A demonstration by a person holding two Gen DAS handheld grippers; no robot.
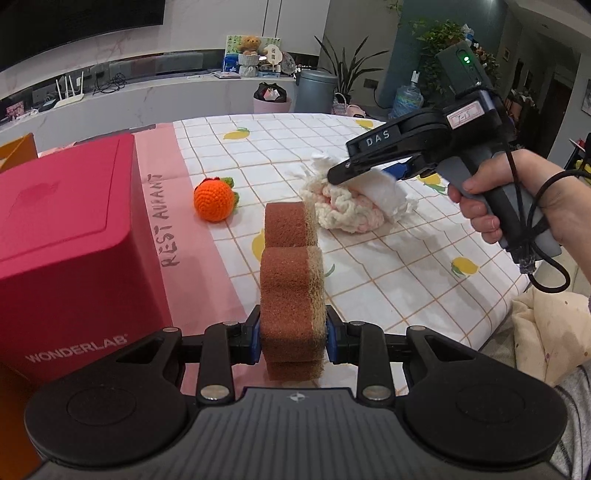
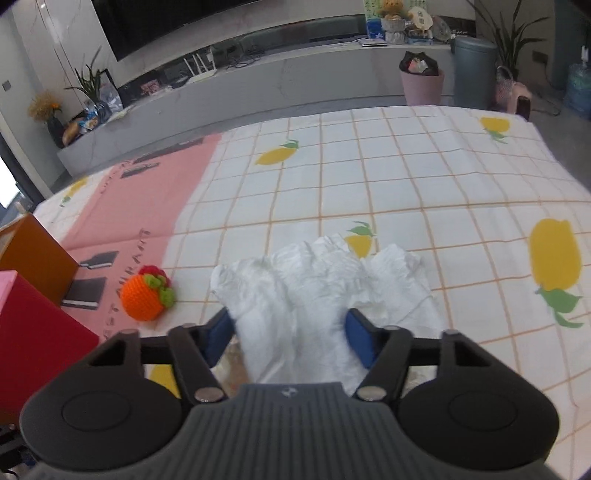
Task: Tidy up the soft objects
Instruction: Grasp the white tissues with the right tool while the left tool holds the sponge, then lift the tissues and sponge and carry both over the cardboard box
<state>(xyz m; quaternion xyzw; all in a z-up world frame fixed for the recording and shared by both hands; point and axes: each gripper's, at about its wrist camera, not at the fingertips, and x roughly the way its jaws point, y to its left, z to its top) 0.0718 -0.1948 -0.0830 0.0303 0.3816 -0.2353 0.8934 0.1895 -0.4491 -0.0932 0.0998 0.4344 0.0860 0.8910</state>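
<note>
A long grey marble-look console ran along the far wall beneath a large dark screen. On it sat a white router and a teddy bear. A grey bin, a pink bin and leafy potted plants stood on the floor.

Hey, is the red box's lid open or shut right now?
Shut. In the left wrist view the red box shows its flat lid seated flush on top, no gap visible; the left tool grips the brown sponge beside it.
</note>
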